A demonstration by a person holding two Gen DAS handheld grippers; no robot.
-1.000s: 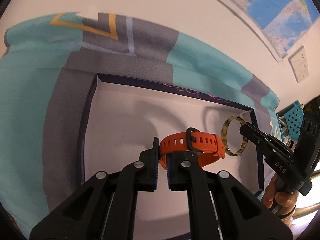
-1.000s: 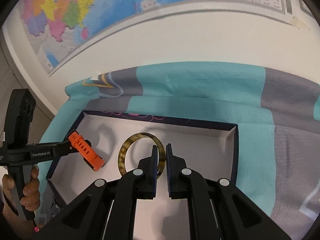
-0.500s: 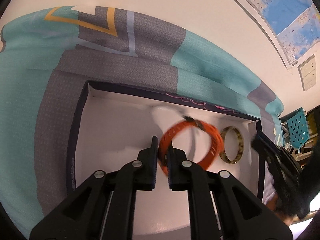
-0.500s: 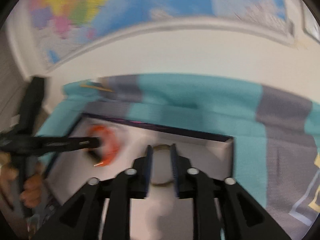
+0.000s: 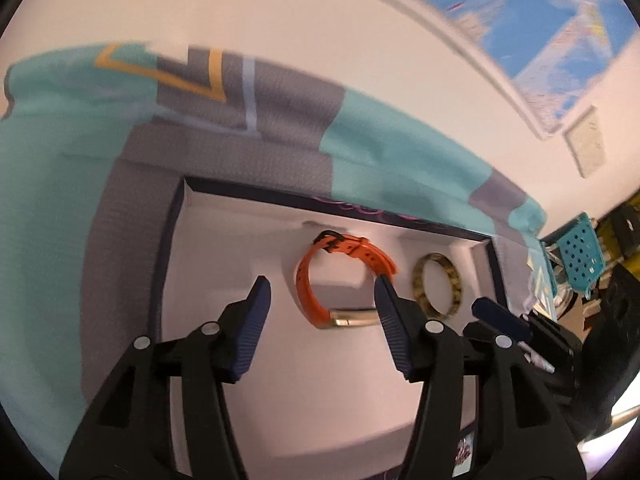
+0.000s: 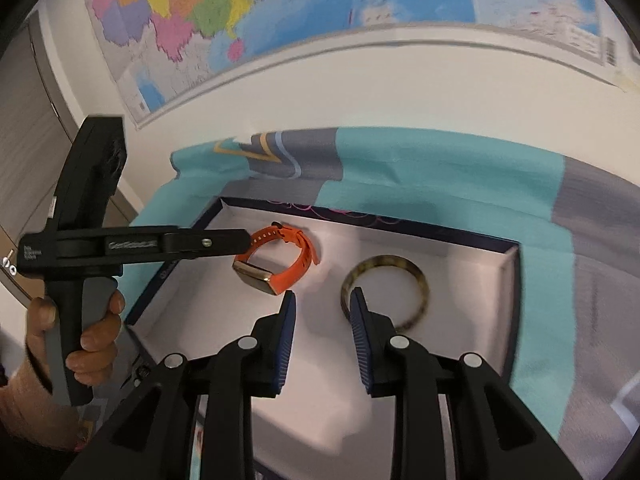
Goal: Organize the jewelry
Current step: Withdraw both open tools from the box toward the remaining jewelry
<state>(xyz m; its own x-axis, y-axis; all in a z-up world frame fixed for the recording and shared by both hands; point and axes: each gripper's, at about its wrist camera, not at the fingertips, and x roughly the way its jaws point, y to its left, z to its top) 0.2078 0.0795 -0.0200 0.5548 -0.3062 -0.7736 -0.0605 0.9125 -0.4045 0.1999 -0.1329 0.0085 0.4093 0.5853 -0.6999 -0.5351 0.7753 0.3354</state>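
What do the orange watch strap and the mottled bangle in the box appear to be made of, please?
Orange watch strap: probably matte silicone or rubber, given its punched holes and soft bend. Mottled bangle: likely glossy resin or acetate in a tortoiseshell pattern; rigid, with light glinting off it.

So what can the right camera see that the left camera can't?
Only the right view shows the hand gripping the left gripper's handle, and the big colourful map on the wall.

Only the left view shows the teal holed thing past the box's right side, and a wall switch.

Both show the white box, the orange watch and the speckled bangle lying in it, and the teal and grey cloth.
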